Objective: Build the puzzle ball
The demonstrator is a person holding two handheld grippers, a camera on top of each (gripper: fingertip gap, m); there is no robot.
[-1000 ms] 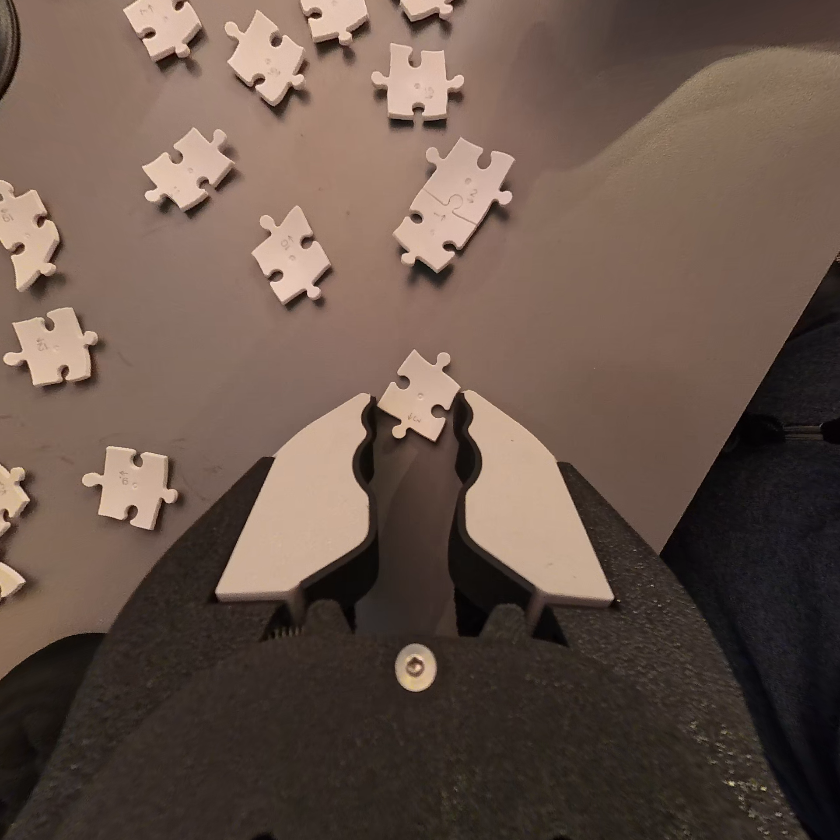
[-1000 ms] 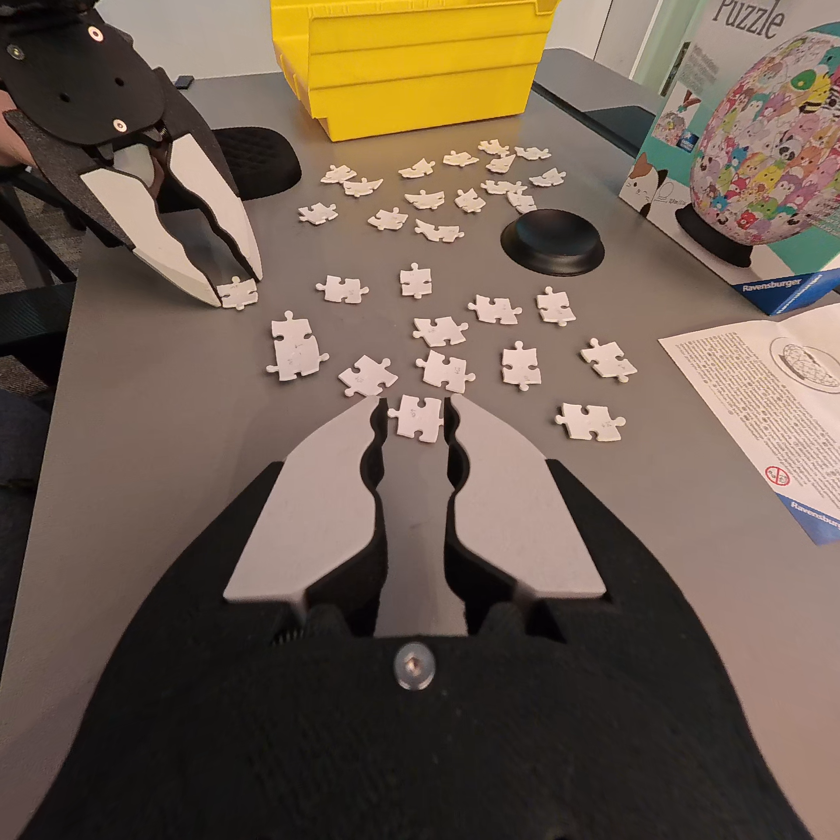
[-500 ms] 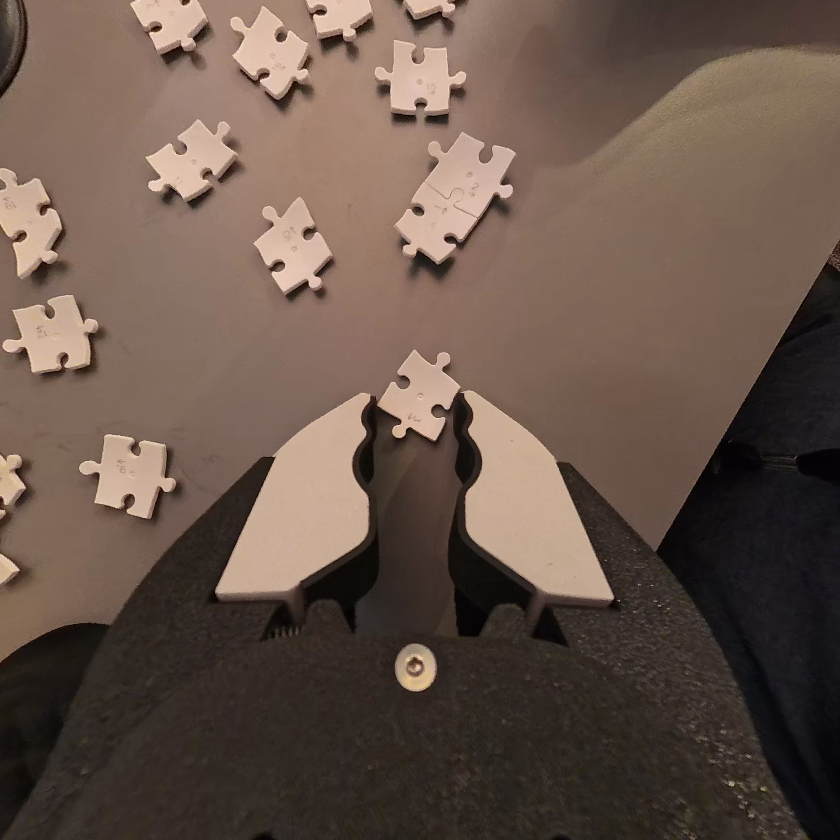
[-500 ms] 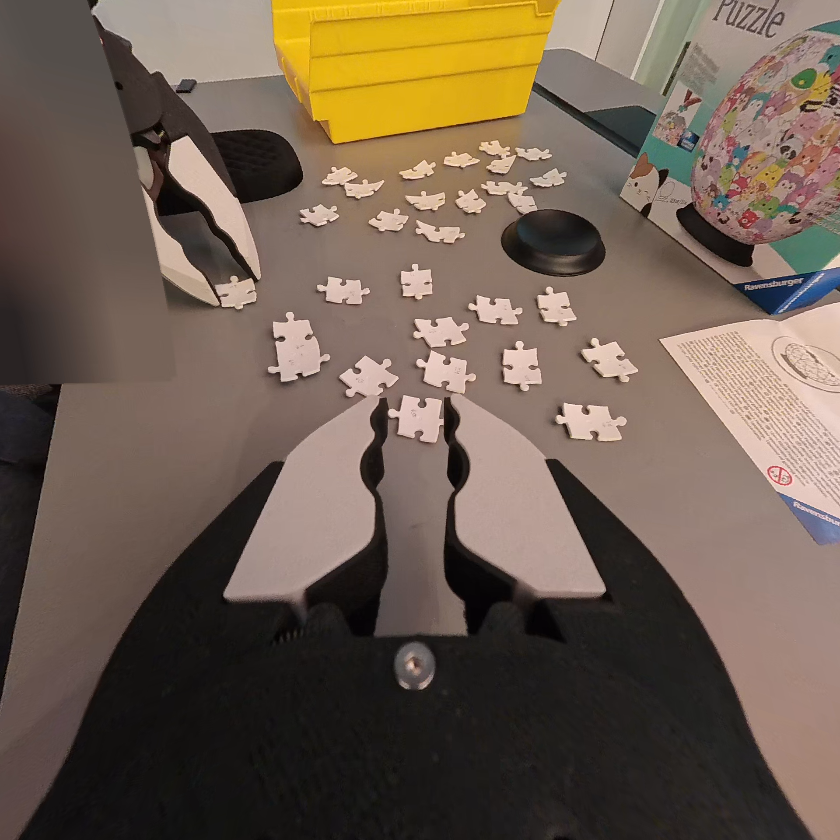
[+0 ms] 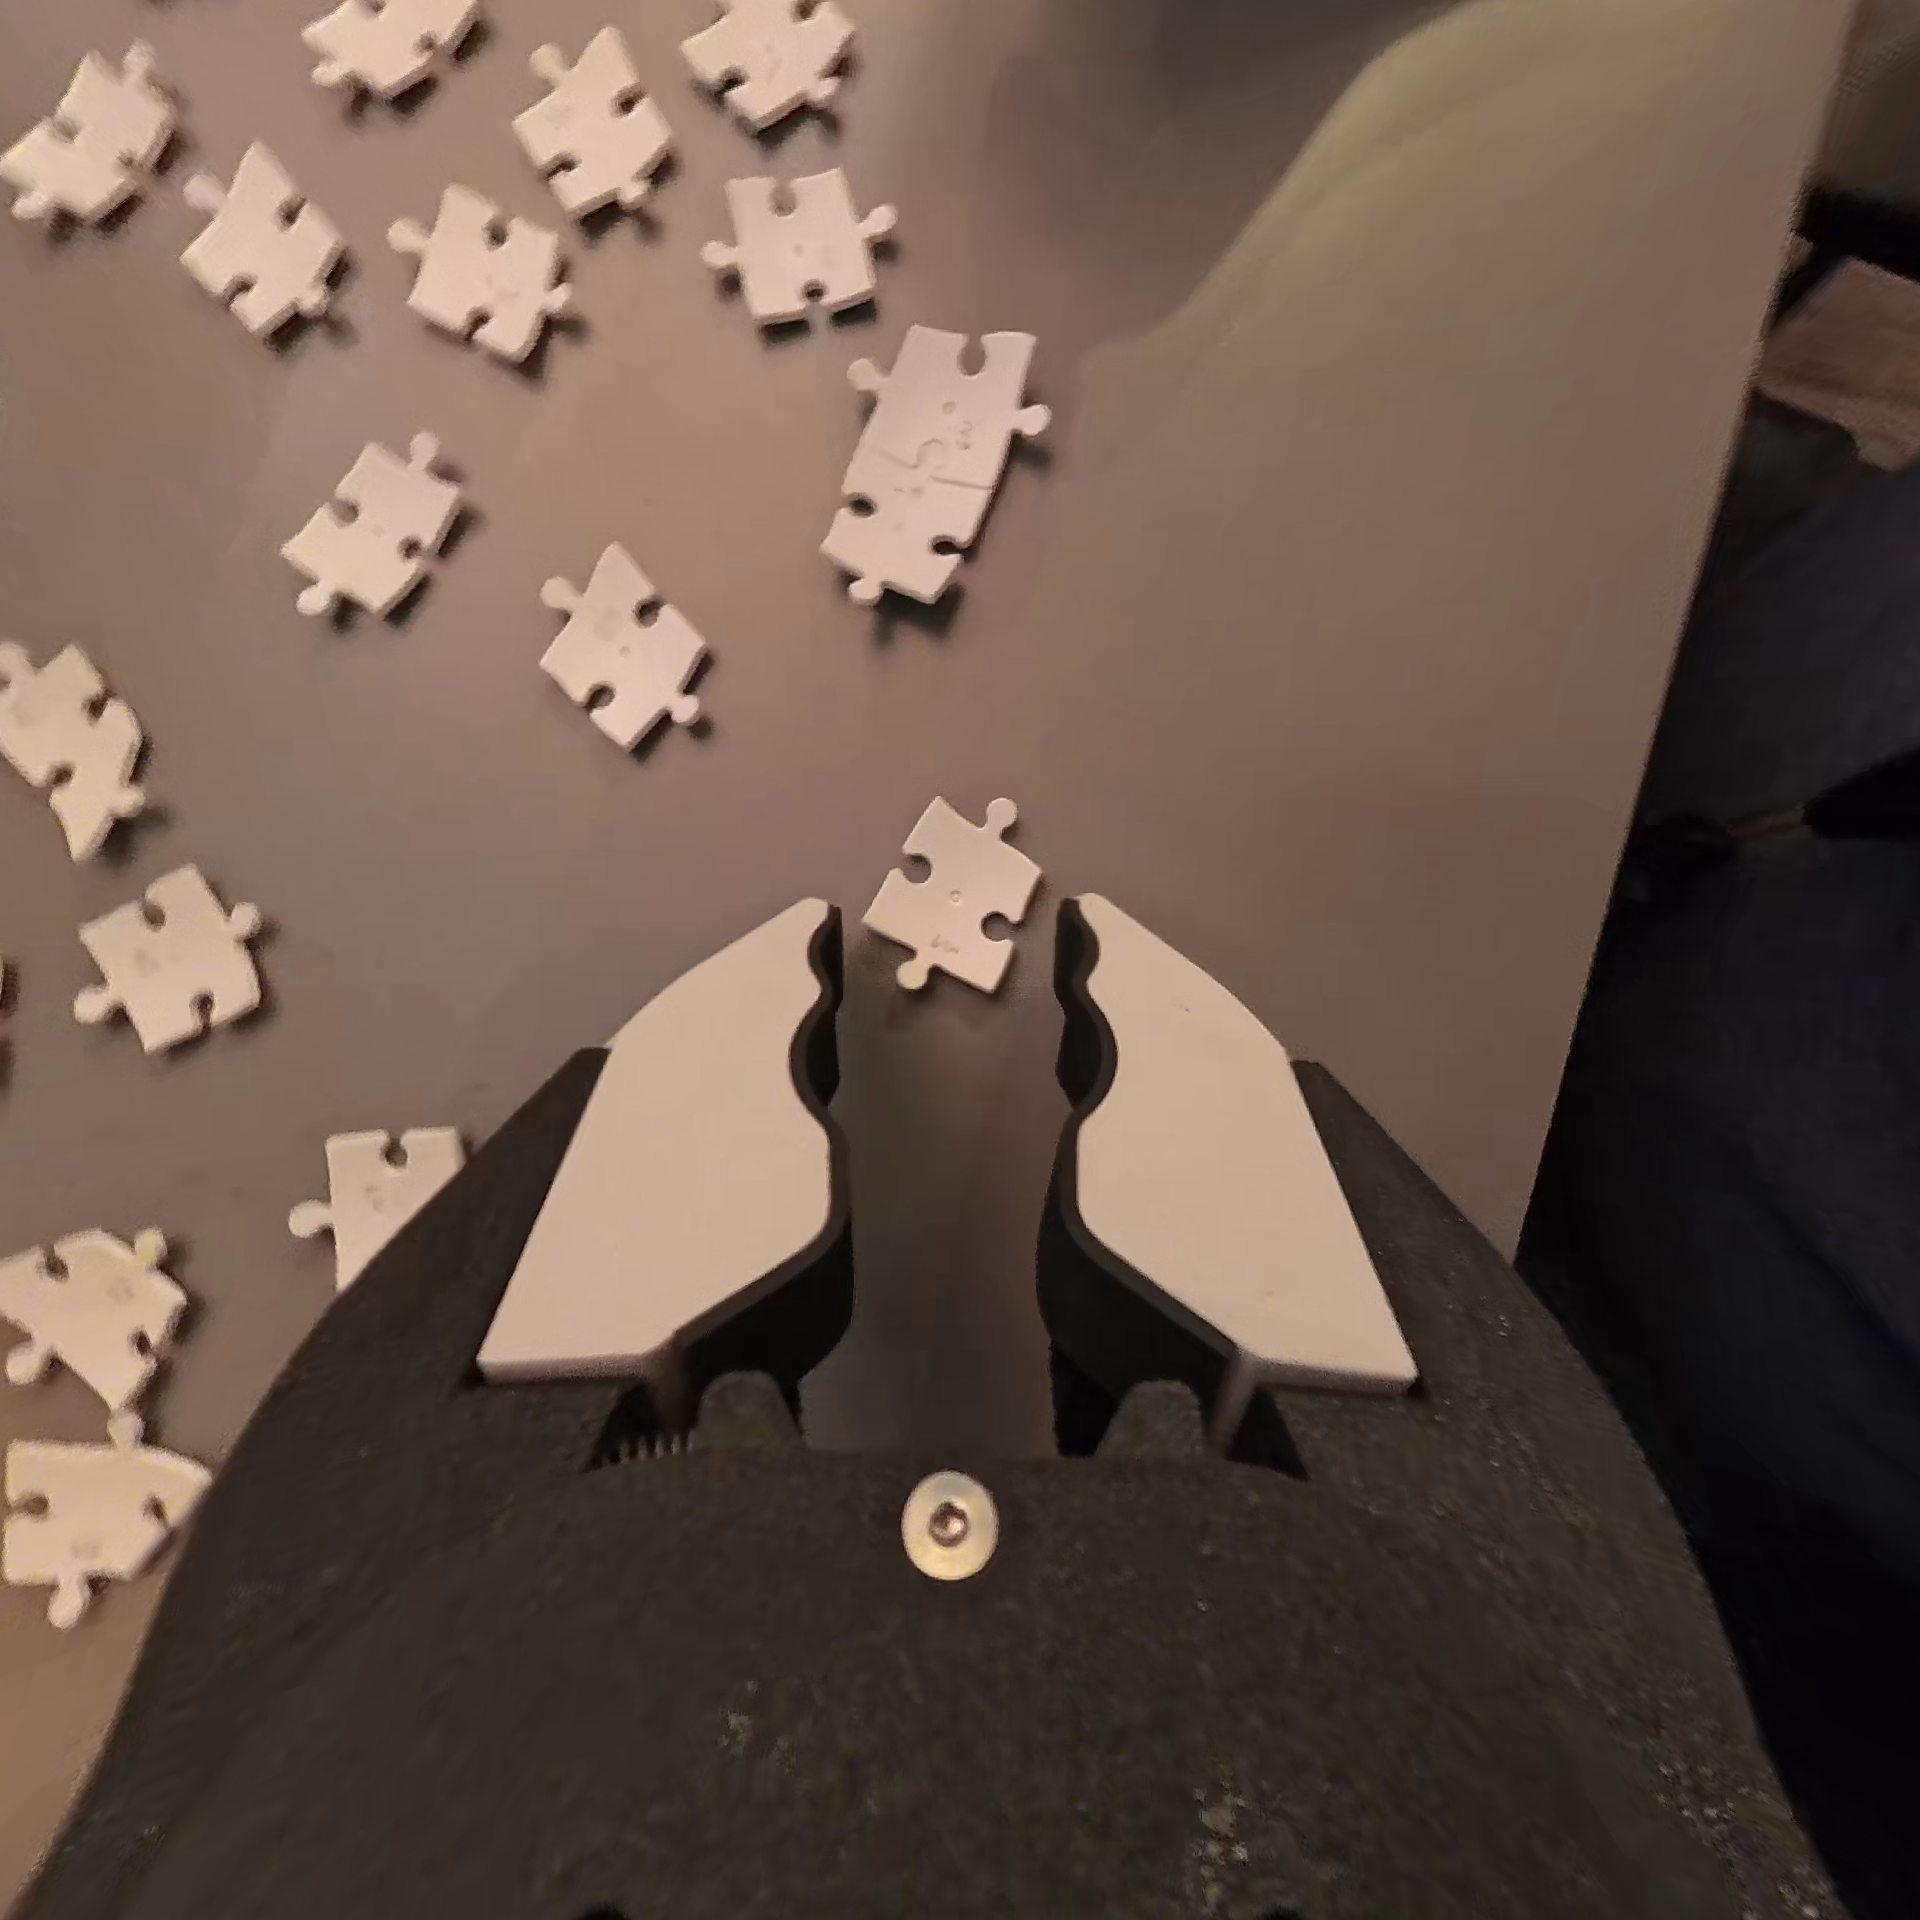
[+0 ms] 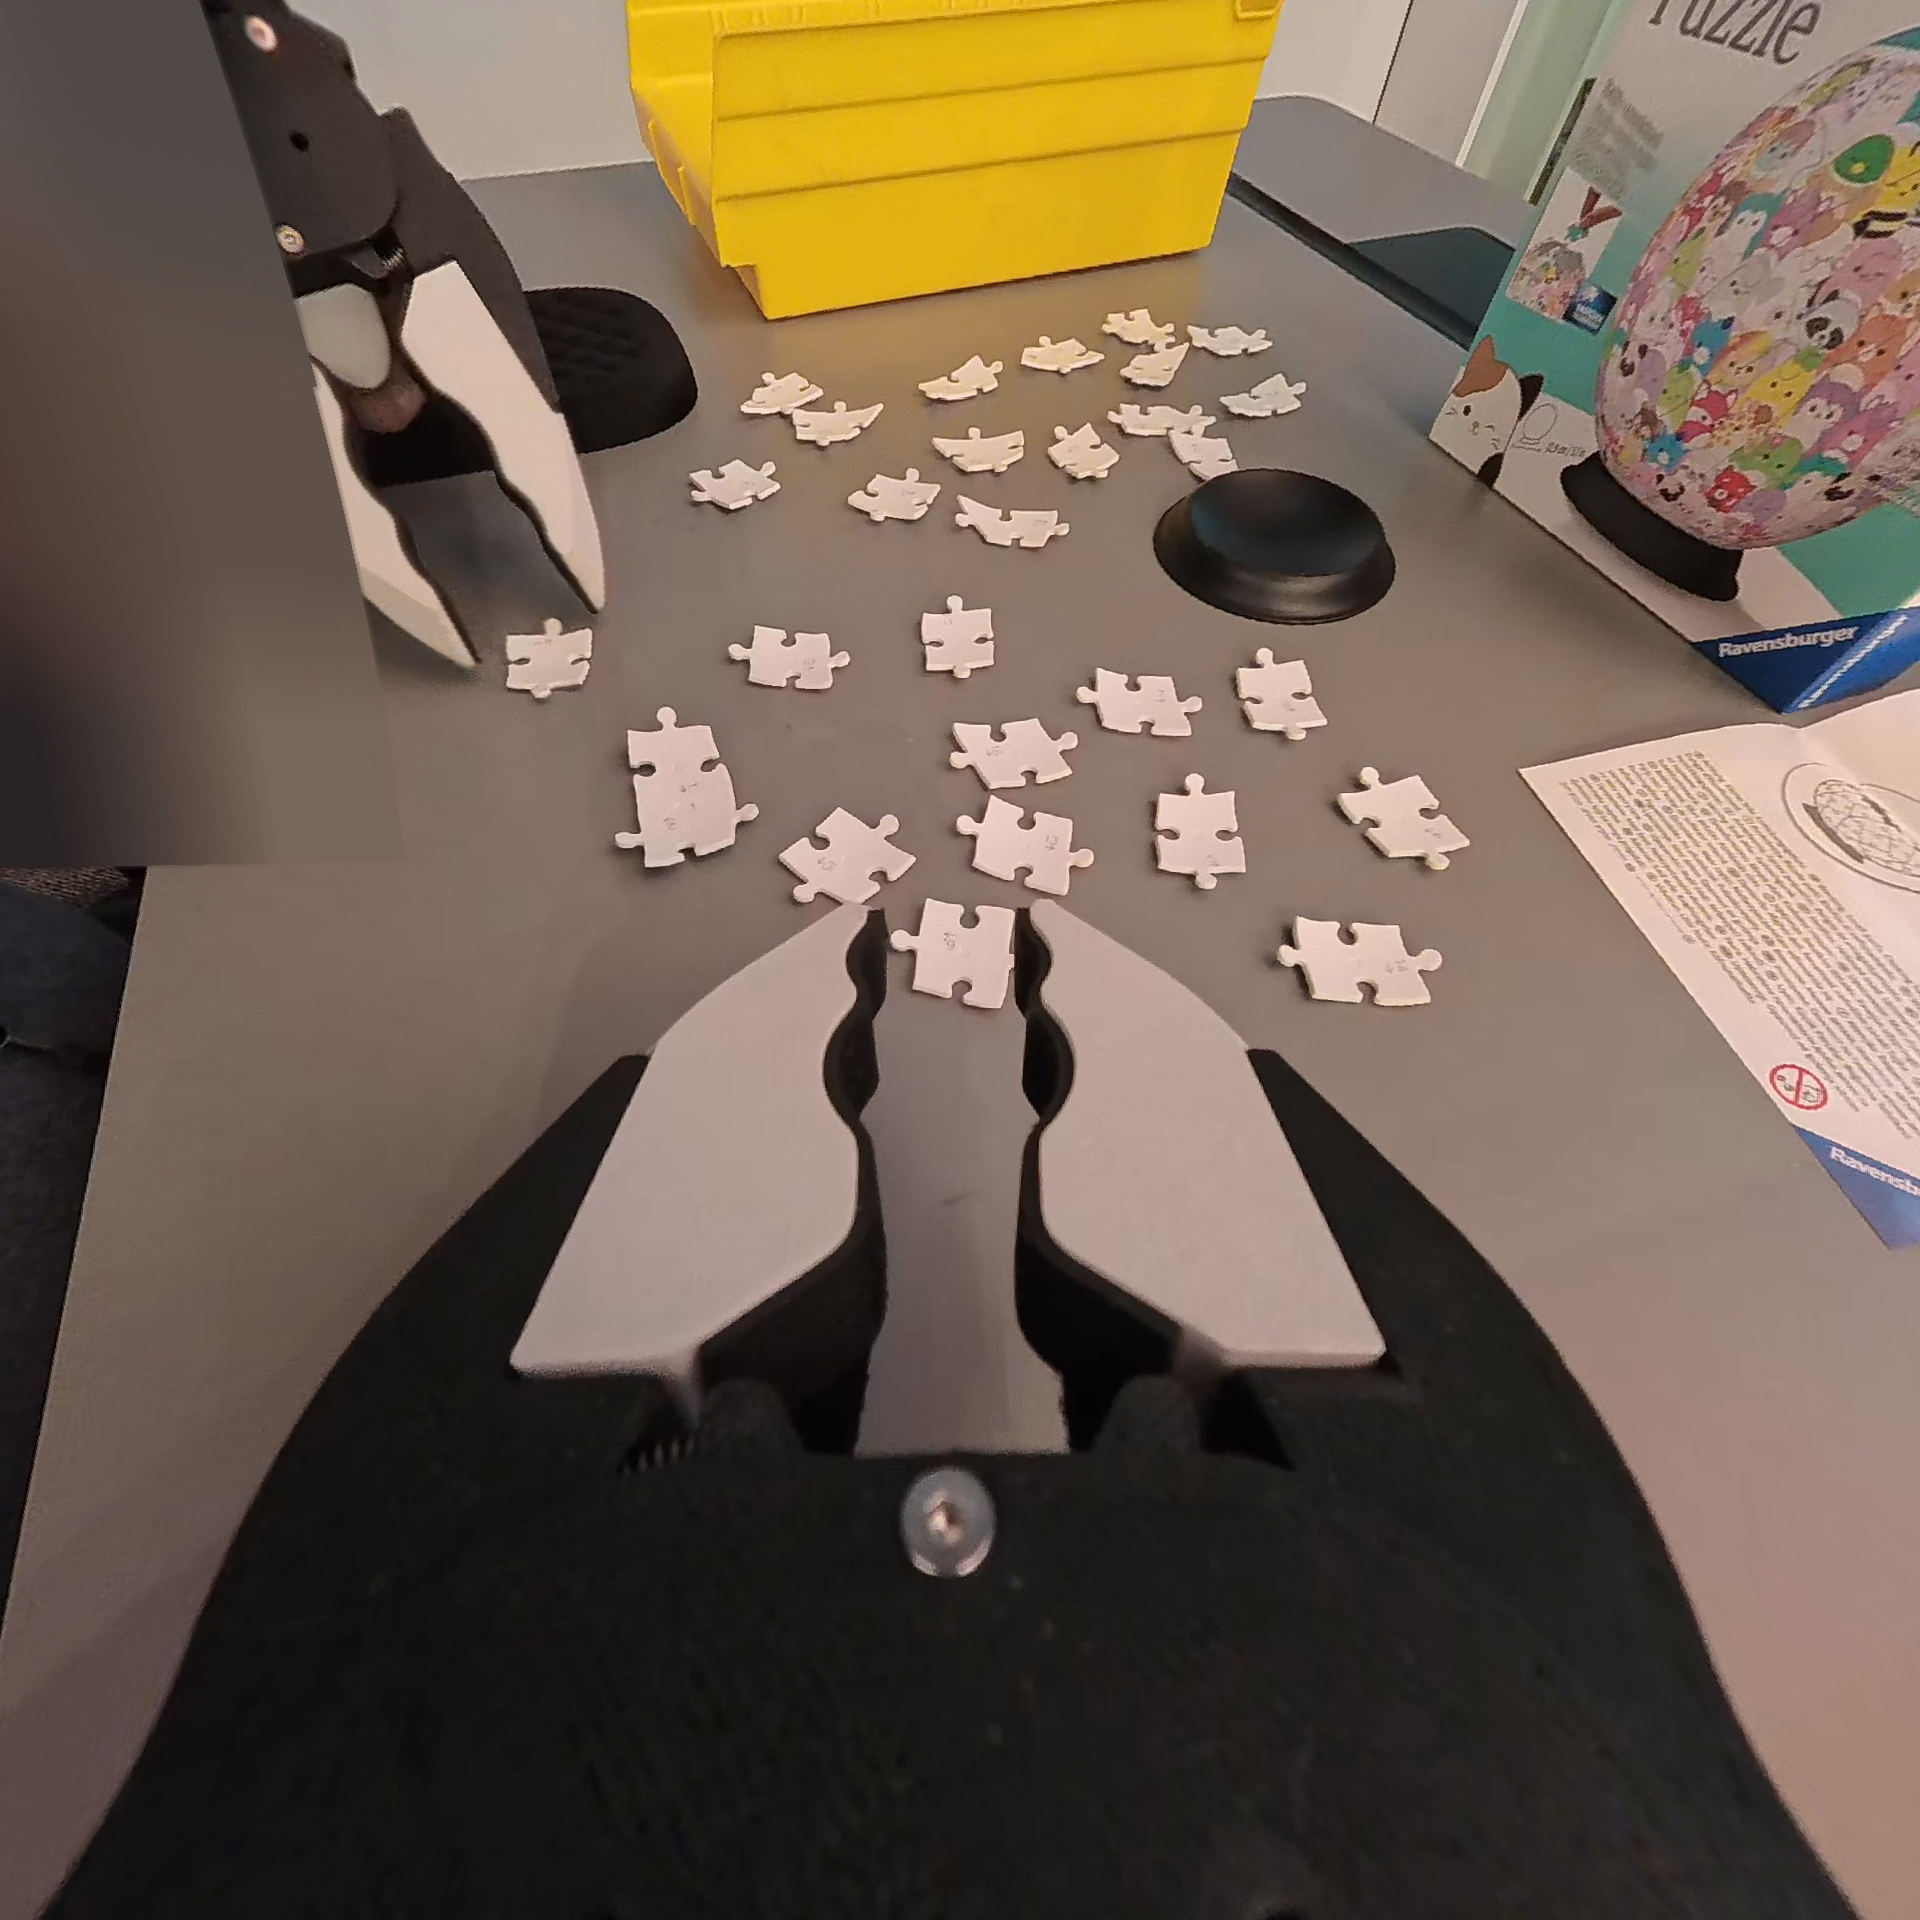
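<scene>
My left gripper (image 5: 945, 914) is open just above the grey table (image 5: 1247, 623). A white puzzle piece (image 5: 954, 902) lies loose on the table between its fingertips, clear of both. A joined pair of pieces (image 5: 940, 478) lies ahead of it. In the right wrist view the left gripper (image 6: 530, 634) stands at far left with that piece (image 6: 549, 657) at its tips and the joined pair (image 6: 681, 790) nearby. My right gripper (image 6: 954, 914) is shut on another white piece (image 6: 958, 951), held flat between its fingertips.
Several loose white pieces (image 6: 1023, 842) are scattered over the table. A black round stand (image 6: 1276, 540), a yellow bin (image 6: 966, 156), the puzzle box (image 6: 1714, 343) and an instruction sheet (image 6: 1745, 894) lie beyond and to the right. The table's near edge (image 5: 1558, 1039) runs along the right. One gripper's finger ends stand about 20 cm off the other's.
My left gripper has opened and let go of its puzzle piece, which now lies on the table. It has also swung, so the joined pair sits more upright ahead. The right gripper has not moved.
</scene>
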